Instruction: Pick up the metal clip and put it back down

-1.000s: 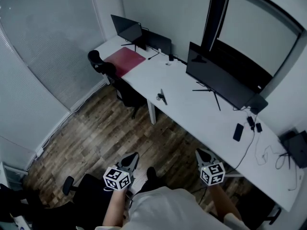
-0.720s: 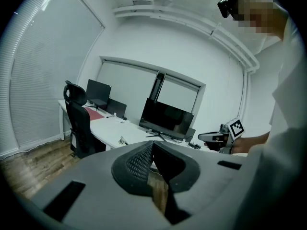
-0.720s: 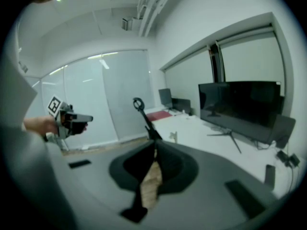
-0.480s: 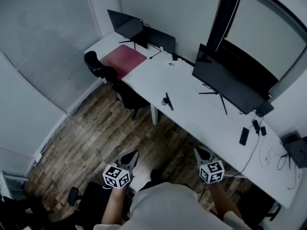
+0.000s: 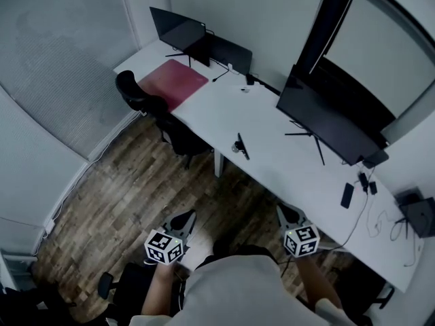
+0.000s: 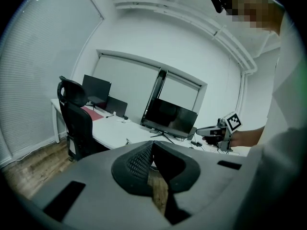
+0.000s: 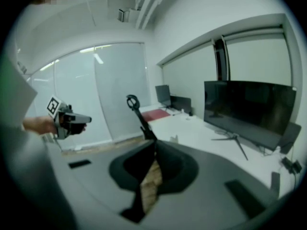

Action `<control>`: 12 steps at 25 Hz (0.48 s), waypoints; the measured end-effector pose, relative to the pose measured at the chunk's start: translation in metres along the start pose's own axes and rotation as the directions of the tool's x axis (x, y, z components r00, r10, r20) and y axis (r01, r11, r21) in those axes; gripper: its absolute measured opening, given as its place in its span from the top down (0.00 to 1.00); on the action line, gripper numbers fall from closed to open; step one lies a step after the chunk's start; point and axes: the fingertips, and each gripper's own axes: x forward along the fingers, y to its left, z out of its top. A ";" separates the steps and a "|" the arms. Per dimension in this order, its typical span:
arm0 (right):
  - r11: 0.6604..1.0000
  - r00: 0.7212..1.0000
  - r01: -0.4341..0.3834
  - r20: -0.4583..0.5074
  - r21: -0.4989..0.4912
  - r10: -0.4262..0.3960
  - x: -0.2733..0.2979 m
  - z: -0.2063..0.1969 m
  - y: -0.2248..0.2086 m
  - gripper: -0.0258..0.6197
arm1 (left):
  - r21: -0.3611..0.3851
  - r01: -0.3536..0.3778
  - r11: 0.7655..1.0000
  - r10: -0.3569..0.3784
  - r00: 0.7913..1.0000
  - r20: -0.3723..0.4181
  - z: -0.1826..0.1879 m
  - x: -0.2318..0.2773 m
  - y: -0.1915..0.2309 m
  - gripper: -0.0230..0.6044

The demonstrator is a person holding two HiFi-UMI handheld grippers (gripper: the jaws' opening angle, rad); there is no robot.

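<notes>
The metal clip (image 5: pixel 239 146) is a small dark thing standing near the front edge of the long white desk (image 5: pixel 272 161). It also shows small and far off in the left gripper view (image 6: pixel 127 141) and the right gripper view (image 7: pixel 174 139). Both grippers hang over the wooden floor, well short of the desk. My left gripper (image 5: pixel 185 220) is shut and empty, its tips meeting (image 6: pixel 152 144). My right gripper (image 5: pixel 285 214) also looks shut with nothing in it (image 7: pixel 155 145). Each gripper shows in the other's view, the right (image 6: pixel 200 131) and the left (image 7: pixel 85 119).
A black office chair (image 5: pixel 146 104) stands at the desk's left end beside a red mat (image 5: pixel 173 83). A large monitor (image 5: pixel 333 124) and smaller screens (image 5: pixel 178 29) line the back. A phone (image 5: pixel 347 195) and cables lie at the right. Another chair base (image 5: pixel 107 284) sits by my left.
The whole view has shifted as I moved across the floor; the desk and clip sit slightly lower and further right in the frame. Both grippers were carried along, still shut and empty.
</notes>
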 end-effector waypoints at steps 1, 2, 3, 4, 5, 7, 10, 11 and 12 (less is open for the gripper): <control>1.000 1.000 0.005 -0.002 0.001 -0.005 0.001 0.001 -0.001 0.91 | -0.003 0.004 1.000 -0.004 1.000 -0.002 0.000 0.002 0.001 0.91; 1.000 1.000 0.010 -0.003 0.004 -0.010 0.002 0.001 -0.003 0.91 | -0.005 0.008 1.000 -0.008 1.000 -0.004 -0.001 0.005 0.002 0.91; 1.000 1.000 0.014 -0.002 0.007 -0.014 0.002 0.001 -0.004 0.91 | -0.007 0.012 1.000 -0.012 1.000 -0.006 -0.001 0.007 0.002 0.91; 1.000 1.000 0.018 0.000 0.010 -0.018 0.002 0.001 -0.007 0.91 | -0.009 0.016 1.000 -0.016 1.000 -0.008 -0.001 0.010 0.002 0.91; 1.000 1.000 0.022 0.001 0.014 -0.022 0.003 0.001 -0.009 0.91 | -0.011 0.020 1.000 -0.020 1.000 -0.011 0.000 0.013 0.002 0.91; 0.999 1.000 0.028 -0.003 0.021 -0.028 0.005 0.001 -0.015 0.91 | -0.013 0.027 1.000 -0.027 0.999 -0.017 0.001 0.020 0.001 0.91; 0.999 1.000 0.030 -0.005 0.029 -0.030 0.012 0.004 -0.023 0.91 | -0.013 0.033 0.999 -0.033 0.999 -0.029 0.002 0.033 0.002 0.91; 0.999 1.000 0.029 -0.004 0.032 -0.029 0.016 0.004 -0.027 0.91 | -0.013 0.034 0.999 -0.034 0.999 -0.033 0.003 0.038 0.003 0.91; 0.999 1.000 0.027 0.000 0.035 -0.027 0.020 0.005 -0.032 0.91 | -0.012 0.034 0.999 -0.034 0.999 -0.036 0.004 0.044 0.004 0.91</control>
